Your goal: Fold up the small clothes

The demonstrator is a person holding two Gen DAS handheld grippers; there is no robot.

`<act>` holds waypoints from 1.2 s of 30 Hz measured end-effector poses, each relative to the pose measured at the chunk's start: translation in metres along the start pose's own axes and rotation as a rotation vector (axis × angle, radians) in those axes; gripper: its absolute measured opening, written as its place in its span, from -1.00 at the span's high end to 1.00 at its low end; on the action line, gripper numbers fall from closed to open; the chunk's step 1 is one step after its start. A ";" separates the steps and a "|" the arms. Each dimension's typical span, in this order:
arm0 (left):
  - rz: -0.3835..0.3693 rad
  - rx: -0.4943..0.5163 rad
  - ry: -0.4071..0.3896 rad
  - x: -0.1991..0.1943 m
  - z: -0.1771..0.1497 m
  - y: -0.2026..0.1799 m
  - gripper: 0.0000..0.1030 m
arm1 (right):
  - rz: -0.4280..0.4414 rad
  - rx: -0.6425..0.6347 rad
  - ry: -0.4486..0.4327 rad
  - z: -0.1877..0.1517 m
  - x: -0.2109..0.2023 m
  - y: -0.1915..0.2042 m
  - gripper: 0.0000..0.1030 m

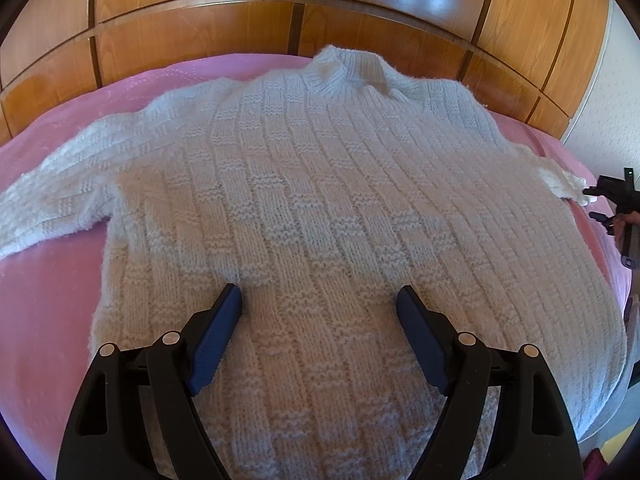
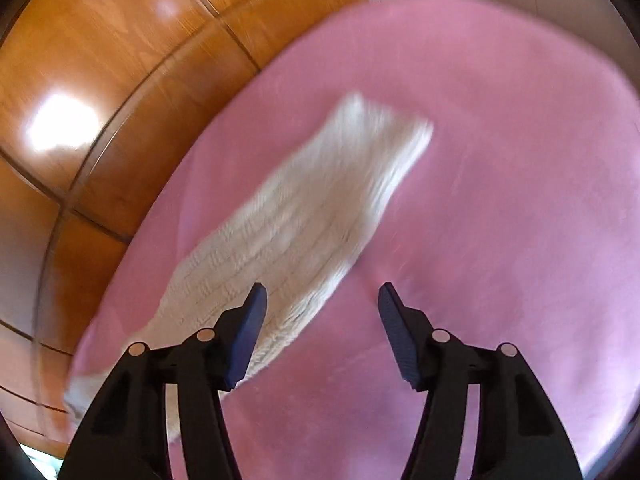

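Observation:
A white knitted sweater (image 1: pixel 320 208) lies flat on a pink bedspread (image 1: pixel 44 304), collar at the far side, sleeves spread to both sides. My left gripper (image 1: pixel 320 300) is open and empty, hovering over the sweater's lower body. My right gripper (image 2: pixel 322 294) is open and empty above the right sleeve (image 2: pixel 296 220), which lies stretched on the pink bedspread (image 2: pixel 500 200); this view is blurred. The right gripper also shows in the left wrist view (image 1: pixel 600 204) at the cuff of that sleeve.
A wooden panelled wardrobe (image 1: pixel 240 20) stands right behind the bed, also in the right wrist view (image 2: pixel 100 80). A white wall (image 1: pixel 616 100) is at the right.

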State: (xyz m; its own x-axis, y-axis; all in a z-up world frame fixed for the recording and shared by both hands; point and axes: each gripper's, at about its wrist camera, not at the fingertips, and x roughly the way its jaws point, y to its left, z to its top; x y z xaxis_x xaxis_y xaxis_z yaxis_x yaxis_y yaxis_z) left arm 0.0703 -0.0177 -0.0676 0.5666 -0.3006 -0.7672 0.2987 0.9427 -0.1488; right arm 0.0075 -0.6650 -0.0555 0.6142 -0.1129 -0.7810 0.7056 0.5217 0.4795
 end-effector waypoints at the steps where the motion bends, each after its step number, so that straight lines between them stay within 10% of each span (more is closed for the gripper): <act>1: 0.003 0.001 -0.001 0.000 0.000 0.000 -0.54 | -0.006 -0.020 -0.018 0.001 0.005 0.005 -0.11; 2: 0.006 0.002 -0.001 0.000 0.000 -0.001 -0.54 | -0.018 -0.042 -0.018 0.002 0.008 0.012 -0.03; 4: 0.009 0.002 -0.001 0.001 0.001 -0.001 -0.54 | -0.059 -0.113 0.001 0.005 0.014 0.028 0.89; 12: -0.005 -0.029 0.017 0.001 0.006 0.002 -0.54 | -0.282 -0.203 -0.091 0.023 0.002 0.026 0.91; 24: -0.093 -0.215 0.012 -0.030 0.005 0.041 -0.54 | 0.106 -0.433 -0.119 -0.044 -0.076 0.165 0.90; 36: -0.274 -0.433 0.006 -0.050 0.004 0.091 -0.46 | 0.535 -0.874 0.129 -0.267 -0.060 0.360 0.90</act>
State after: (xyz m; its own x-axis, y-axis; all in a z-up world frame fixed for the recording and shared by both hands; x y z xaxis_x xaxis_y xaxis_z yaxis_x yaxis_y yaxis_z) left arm 0.0720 0.0823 -0.0404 0.5072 -0.5458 -0.6670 0.0898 0.8032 -0.5890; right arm 0.1301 -0.2443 0.0575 0.6930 0.3797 -0.6128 -0.1839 0.9151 0.3589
